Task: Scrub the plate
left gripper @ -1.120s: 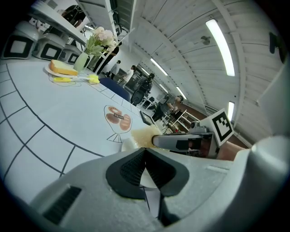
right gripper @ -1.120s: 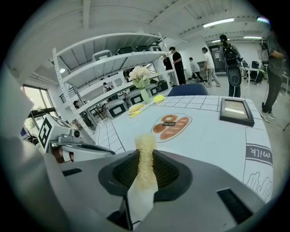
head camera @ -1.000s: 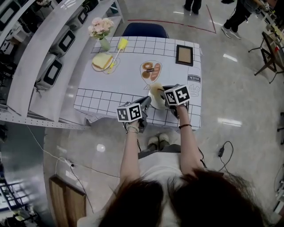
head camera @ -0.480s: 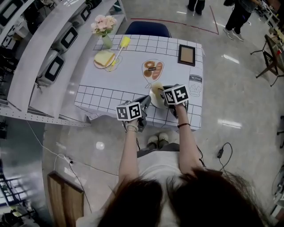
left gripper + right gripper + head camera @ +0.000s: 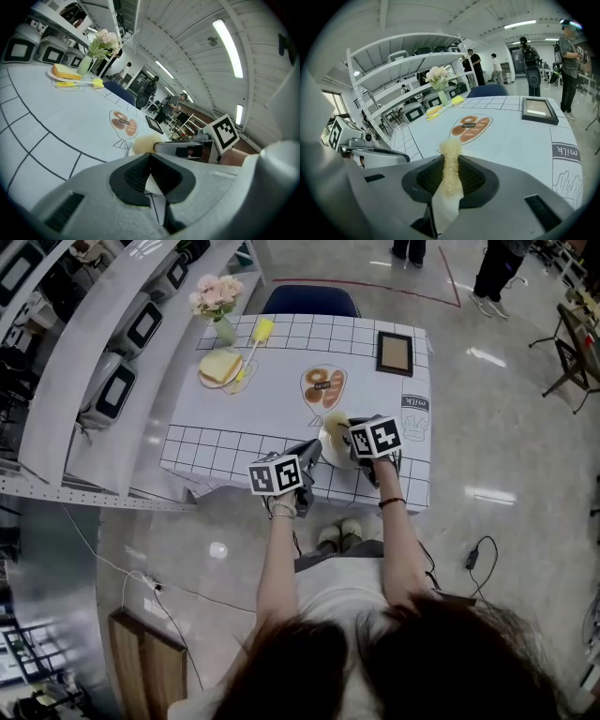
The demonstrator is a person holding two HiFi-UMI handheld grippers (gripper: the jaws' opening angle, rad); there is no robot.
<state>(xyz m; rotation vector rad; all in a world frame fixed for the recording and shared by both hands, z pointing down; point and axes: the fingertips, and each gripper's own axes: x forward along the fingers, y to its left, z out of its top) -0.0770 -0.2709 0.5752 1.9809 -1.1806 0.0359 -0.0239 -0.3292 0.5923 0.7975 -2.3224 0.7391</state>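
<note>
White plate (image 5: pixel 327 452) beneath pale fibrous scrubber (image 5: pixel 450 161)

A white shirt (image 5: pixel 328 601) and black wristband (image 5: pixel 391 502) are worn.

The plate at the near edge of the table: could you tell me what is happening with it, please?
A person works on the round white plate with two handheld grippers. The left gripper is shut on its rim, steadying it at the near edge of the white grid-lined table. The right gripper is shut on a pale yellow fibrous scrubber held over the plate, so scrubbing seems under way.
</note>
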